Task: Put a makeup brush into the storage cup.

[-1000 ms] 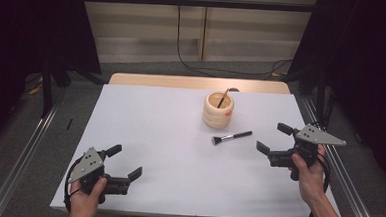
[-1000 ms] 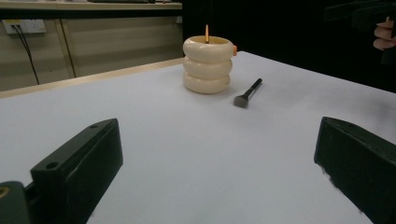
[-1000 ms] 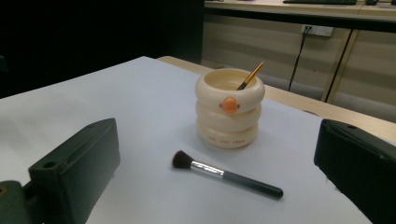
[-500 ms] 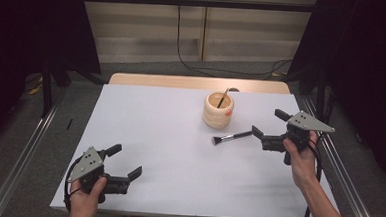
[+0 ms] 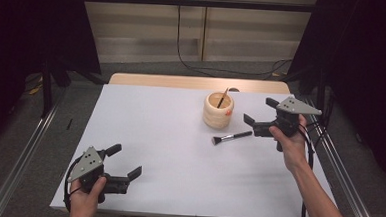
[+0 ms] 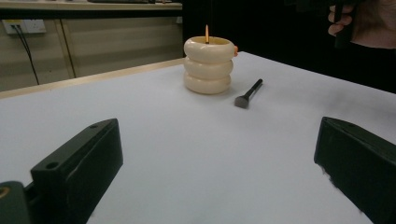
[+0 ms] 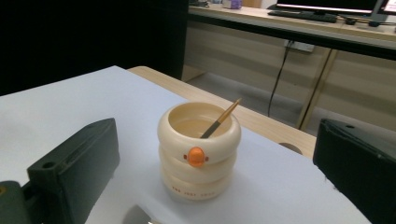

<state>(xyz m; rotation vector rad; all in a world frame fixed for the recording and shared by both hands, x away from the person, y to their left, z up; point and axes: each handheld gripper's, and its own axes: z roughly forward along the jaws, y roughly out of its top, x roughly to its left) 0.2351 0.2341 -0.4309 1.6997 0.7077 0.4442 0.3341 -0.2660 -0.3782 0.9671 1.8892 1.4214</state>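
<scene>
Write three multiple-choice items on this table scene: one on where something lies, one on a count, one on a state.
1. Where does the black makeup brush lie?
A. inside the holder
B. flat on the white table, beside the holder
C. in the left gripper

2. How many stacked rings form the cream holder?
A. three
B. one
C. five

3. How do the right gripper's jaws stand?
A. shut on the brush
B. shut on nothing
C. open

Answers: 1 B, its handle rests on the table near the holder's foot. 2 A, three bulges show. 3 C, both jaws stand wide apart in the right gripper view.

Small red lettering low on the cream holder (image 7: pixel 199 154) — too blurred to read
</scene>
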